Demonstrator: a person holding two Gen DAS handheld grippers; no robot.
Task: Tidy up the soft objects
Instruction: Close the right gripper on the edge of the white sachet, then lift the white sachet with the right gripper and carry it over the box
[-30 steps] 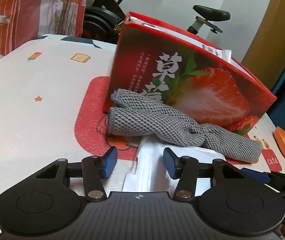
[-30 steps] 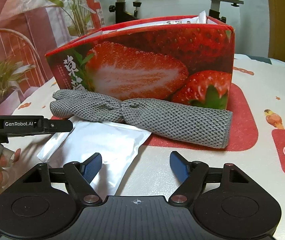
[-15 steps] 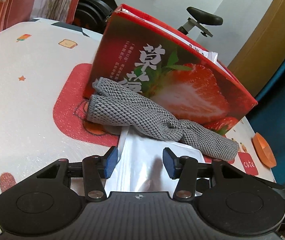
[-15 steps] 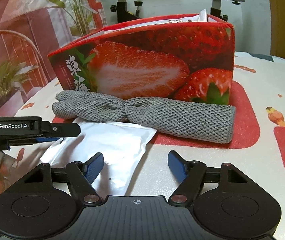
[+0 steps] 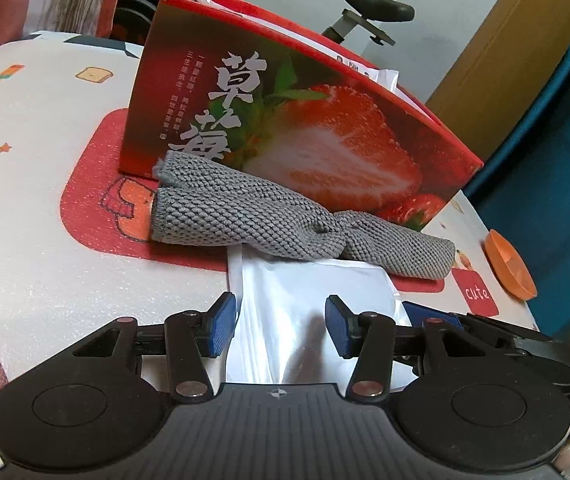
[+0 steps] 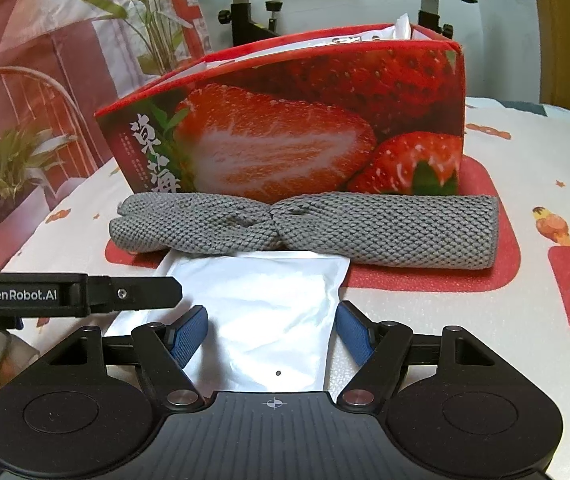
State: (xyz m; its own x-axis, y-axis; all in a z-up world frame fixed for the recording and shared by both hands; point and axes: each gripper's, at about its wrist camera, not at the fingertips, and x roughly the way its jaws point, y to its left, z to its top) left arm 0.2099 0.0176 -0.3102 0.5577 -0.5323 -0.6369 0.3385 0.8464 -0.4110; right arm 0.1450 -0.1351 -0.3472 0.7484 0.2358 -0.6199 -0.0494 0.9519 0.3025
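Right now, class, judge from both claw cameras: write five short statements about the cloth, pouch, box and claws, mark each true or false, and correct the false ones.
1. The grey cloth lies in front of the strawberry box. True.
2. The white pouch is inside the box. False: it lies on the table, partly under the cloth.
3. The right claw is open. True.
4. The left claw is clamped on the cloth. False: it is open over the pouch.
5. The box is blue. False: it is red.
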